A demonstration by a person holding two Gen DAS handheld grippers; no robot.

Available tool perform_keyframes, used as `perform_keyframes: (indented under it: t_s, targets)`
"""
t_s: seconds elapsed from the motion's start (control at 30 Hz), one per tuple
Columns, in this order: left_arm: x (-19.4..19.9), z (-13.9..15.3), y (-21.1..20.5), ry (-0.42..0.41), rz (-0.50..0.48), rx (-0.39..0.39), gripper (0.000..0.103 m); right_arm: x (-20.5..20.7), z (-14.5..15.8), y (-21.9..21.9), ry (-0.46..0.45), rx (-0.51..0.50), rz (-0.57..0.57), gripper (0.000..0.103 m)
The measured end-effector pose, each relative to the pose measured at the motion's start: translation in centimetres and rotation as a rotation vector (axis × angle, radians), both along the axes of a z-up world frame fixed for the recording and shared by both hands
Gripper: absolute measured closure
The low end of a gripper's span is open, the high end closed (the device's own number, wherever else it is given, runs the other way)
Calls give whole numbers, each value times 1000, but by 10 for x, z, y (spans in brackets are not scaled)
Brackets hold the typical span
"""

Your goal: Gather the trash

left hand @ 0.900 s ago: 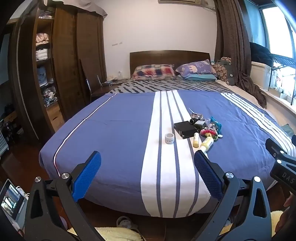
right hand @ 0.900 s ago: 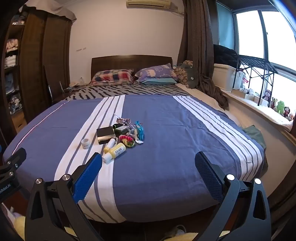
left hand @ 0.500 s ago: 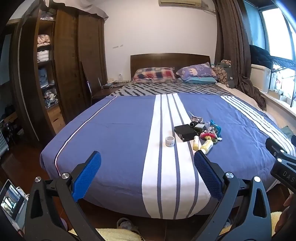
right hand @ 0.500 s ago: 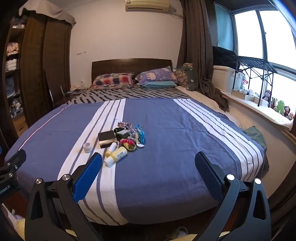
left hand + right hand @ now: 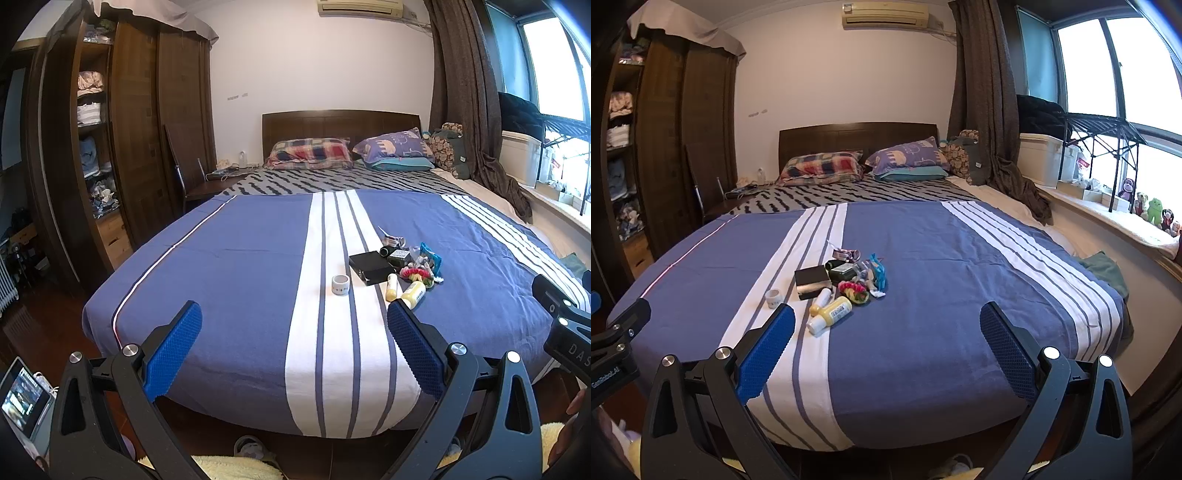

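1. My left tongs [image 5: 293,345] hang spread wide with nothing between the blue pads, short of the foot of the bed [image 5: 236,266]; their lower arms are cut off by the frame edge.
2. A small white tape roll [image 5: 340,284] stands alone just left of the black box [image 5: 371,267], on the white stripe.
3. The black box is my landmark; two yellow bottles [image 5: 831,312] lie just in front of it, towards me.
4. Right of the box sits the trash pile [image 5: 862,275]: a blue wrapper [image 5: 878,272], a red-and-green scrunchie-like thing [image 5: 853,288], a dark bottle. The smaller scraps overlap and I cannot sort them.
5. My right tongs [image 5: 886,345] are likewise spread and empty, near the bed's foot, well short of the box.
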State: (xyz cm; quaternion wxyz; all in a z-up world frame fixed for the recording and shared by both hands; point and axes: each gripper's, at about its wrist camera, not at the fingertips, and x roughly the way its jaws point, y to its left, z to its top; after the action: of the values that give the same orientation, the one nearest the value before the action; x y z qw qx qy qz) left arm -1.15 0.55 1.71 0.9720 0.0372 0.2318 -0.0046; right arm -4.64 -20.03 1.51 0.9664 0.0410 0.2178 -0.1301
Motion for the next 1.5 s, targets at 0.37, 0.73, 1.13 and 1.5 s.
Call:
perform_keyframes:
  t_s: [0.37,0.73,1.13,1.5]
  targets:
    - [-2,0,-2,-7,1,2,8,-3,1,-2,-4,13,1,3]
    - [-3,0,-4,-7,-1,5,8,-4,1,-8,-13,28,-2,3]
    - [-4,2,-5,-8,0,7,8,-5,0,-10,-16,32,-2,3]
    - [-2,3,-6,-10,1,1,8,-5,1,-10,-26,28,-1,3]
